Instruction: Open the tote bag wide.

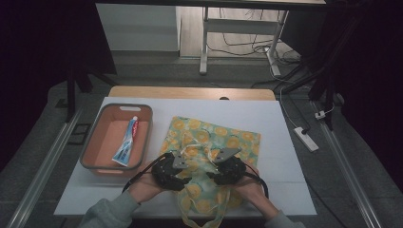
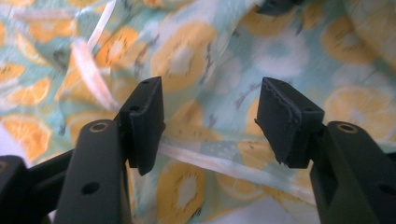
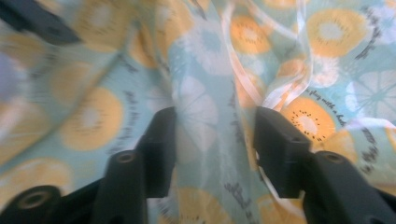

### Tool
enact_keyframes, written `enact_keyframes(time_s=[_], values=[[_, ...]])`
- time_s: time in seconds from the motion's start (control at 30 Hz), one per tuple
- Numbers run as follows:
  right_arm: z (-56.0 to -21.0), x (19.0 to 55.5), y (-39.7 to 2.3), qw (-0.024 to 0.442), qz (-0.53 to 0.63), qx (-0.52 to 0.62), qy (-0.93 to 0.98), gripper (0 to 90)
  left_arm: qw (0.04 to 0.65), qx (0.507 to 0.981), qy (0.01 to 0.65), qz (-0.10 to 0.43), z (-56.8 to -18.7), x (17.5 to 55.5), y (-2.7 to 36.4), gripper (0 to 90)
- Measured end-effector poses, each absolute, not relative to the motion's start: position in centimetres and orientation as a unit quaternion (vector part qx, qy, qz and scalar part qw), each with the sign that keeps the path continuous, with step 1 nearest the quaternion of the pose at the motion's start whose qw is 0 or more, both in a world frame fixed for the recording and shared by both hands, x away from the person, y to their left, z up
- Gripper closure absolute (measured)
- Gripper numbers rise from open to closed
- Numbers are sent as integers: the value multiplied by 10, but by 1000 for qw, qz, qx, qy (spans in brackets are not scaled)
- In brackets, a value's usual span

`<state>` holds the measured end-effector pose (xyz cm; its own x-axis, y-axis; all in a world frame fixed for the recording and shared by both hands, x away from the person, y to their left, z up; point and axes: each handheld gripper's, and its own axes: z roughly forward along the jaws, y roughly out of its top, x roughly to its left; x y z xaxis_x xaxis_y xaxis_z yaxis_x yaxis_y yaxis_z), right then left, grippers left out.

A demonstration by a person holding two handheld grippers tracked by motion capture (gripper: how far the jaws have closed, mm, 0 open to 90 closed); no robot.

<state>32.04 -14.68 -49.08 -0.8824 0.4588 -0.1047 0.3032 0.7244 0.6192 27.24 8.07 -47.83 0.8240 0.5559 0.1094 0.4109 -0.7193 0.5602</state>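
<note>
A drawstring bag point(image 1: 223, 137) of pale green cloth printed with orange citrus slices lies crumpled on the white table top point(image 1: 285, 142), its pale ribbon trailing toward the front edge. Both grippers are at its near end. My left gripper point(image 1: 187, 167) point(image 2: 210, 107) hovers over the cloth point(image 2: 187, 56) with its jaws apart; a ribbon point(image 2: 93, 70) runs beside them and nothing is pinched. My right gripper point(image 1: 215, 168) point(image 3: 215, 135) also has its jaws apart, and a raised fold of the bag point(image 3: 205, 107) stands between them without being pressed.
A salmon tub with a grey rim point(image 1: 148, 133) sits left of the bag and holds a toothpaste tube point(image 1: 127, 142). A power strip point(image 1: 306, 137) lies on the floor to the right. Table legs and cables are beyond the far edge.
</note>
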Motion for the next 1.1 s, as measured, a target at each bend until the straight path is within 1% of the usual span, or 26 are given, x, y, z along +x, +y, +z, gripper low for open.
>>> enact_keyframes(time_s=[0.03, 0.07, 0.1, 0.13, 0.17, 0.23, 0.27, 0.47, 0.53, 0.7, 0.73, 0.77, 0.8, 0.83, 0.87, 0.9, 0.93, 1.03, 1.1], values=[[-494, 325, -145, 131, 294, 209, 923, 671, 263, 918, 263, 135, -480, 272, 82, 468], [-496, 328, -145, 135, 286, 211, 925, 757, 258, 921, 260, 133, -482, 271, 84, 525], [-497, 332, -146, 129, 285, 215, 925, 826, 250, 923, 261, 131, -484, 272, 85, 594], [-497, 336, -149, 119, 293, 221, 923, 871, 243, 925, 261, 129, -487, 272, 87, 677], [-496, 338, -152, 117, 296, 226, 921, 888, 240, 927, 262, 123, -490, 273, 88, 765], [-492, 341, -159, 120, 304, 232, 916, 894, 234, 929, 263, 118, -494, 274, 92, 869], [-491, 343, -163, 120, 310, 236, 913, 894, 231, 929, 265, 119, -494, 274, 93, 885], [-481, 354, -185, 133, 332, 261, 897, 894, 243, 921, 276, 131, -488, 270, 108, 887], [-479, 358, -189, 128, 341, 269, 892, 894, 251, 917, 282, 130, -486, 271, 112, 886], [-480, 362, -191, 128, 342, 269, 891, 894, 269, 909, 294, 126, -482, 279, 116, 823], [-481, 363, -191, 128, 342, 270, 891, 893, 273, 907, 295, 124, -481, 280, 116, 801], [-481, 364, -191, 127, 344, 270, 890, 889, 282, 904, 299, 121, -480, 281, 116, 758], [-481, 365, -191, 124, 346, 271, 890, 874, 292, 900, 301, 122, -478, 281, 116, 668], [-481, 365, -191, 121, 350, 271, 888, 857, 303, 896, 300, 124, -476, 280, 116, 540], [-481, 364, -190, 119, 351, 270, 889, 854, 314, 891, 302, 124, -472, 279, 117, 439], [-480, 364, -190, 118, 353, 268, 889, 855, 327, 887, 301, 124, -467, 278, 119, 375], [-479, 364, -189, 119, 354, 265, 889, 858, 343, 880, 303, 123, -462, 277, 121, 333], [-477, 364, -189, 116, 362, 263, 887, 866, 380, 866, 303, 119, -443, 278, 129, 293], [-475, 364, -189, 114, 366, 264, 885, 882, 394, 857, 307, 126, -430, 282, 134, 288]])
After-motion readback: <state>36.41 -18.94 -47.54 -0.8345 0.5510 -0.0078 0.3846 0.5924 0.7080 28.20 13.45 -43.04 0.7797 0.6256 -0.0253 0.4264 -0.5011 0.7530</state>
